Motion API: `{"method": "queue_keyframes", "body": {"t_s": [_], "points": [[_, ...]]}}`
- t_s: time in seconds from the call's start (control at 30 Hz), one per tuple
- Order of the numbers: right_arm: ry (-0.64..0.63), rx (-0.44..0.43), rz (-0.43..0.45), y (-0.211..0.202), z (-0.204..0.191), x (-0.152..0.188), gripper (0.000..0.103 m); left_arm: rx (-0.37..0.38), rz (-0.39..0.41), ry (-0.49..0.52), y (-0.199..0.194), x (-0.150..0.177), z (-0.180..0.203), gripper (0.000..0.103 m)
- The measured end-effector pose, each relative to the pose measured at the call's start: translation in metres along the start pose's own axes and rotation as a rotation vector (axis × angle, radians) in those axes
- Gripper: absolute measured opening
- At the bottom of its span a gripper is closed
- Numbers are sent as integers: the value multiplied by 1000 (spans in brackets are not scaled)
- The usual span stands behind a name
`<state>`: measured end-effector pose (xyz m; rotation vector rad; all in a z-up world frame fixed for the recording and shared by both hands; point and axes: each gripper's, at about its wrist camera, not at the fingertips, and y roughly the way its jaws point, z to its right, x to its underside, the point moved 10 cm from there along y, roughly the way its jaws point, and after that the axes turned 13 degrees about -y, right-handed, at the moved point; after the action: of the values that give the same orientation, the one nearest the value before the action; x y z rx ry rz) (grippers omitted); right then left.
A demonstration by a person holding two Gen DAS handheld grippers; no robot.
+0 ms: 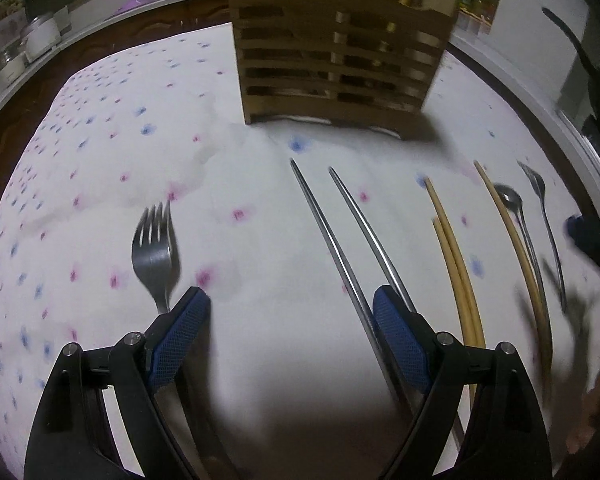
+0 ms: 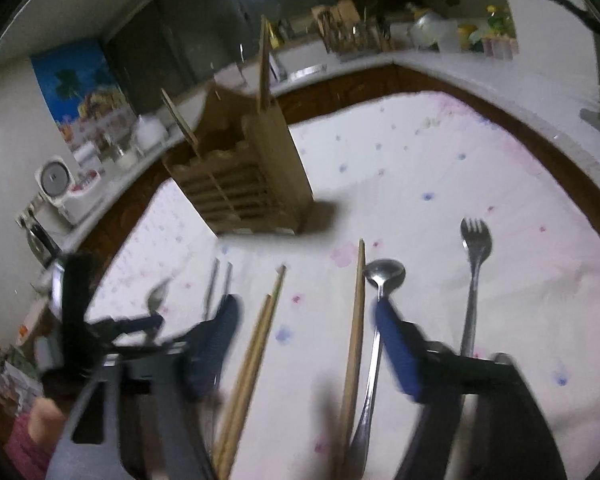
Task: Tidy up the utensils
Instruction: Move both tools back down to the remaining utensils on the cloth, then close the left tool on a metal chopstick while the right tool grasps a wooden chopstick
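A slatted wooden utensil holder stands on the flowered tablecloth, with wooden sticks upright in it. My left gripper is open low over the cloth. A large fork lies just outside its left finger, and two metal chopsticks run by its right finger. My right gripper is open, blurred, with a pair of wooden chopsticks and a single one between its fingers, untouched by the pads. A spoon lies against its right finger, and a small fork lies further right.
The white tablecloth ends at the table's dark wooden edge. Beyond it runs a counter with a rice cooker, jars and a dish rack. A person's pink sleeve shows at lower left.
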<state>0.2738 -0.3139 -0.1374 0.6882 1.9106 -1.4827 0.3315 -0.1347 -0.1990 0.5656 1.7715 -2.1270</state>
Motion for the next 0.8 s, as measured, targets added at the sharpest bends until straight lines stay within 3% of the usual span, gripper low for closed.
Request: {"method": "queue_keyframes", "body": {"t_s": [0.17, 0.4, 0.53, 0.8], "points": [[-15, 14, -85, 38, 10, 1, 38, 11, -1, -18, 8, -19, -2, 82], [-7, 49, -162, 73, 31, 0, 31, -17, 14, 36, 18, -30, 6, 80], [-41, 56, -181, 84, 29, -7, 29, 8, 25, 86, 18, -31, 18, 64], [-125, 101, -219, 95, 28, -15, 27, 35, -1, 137, 21, -37, 21, 63]]}}
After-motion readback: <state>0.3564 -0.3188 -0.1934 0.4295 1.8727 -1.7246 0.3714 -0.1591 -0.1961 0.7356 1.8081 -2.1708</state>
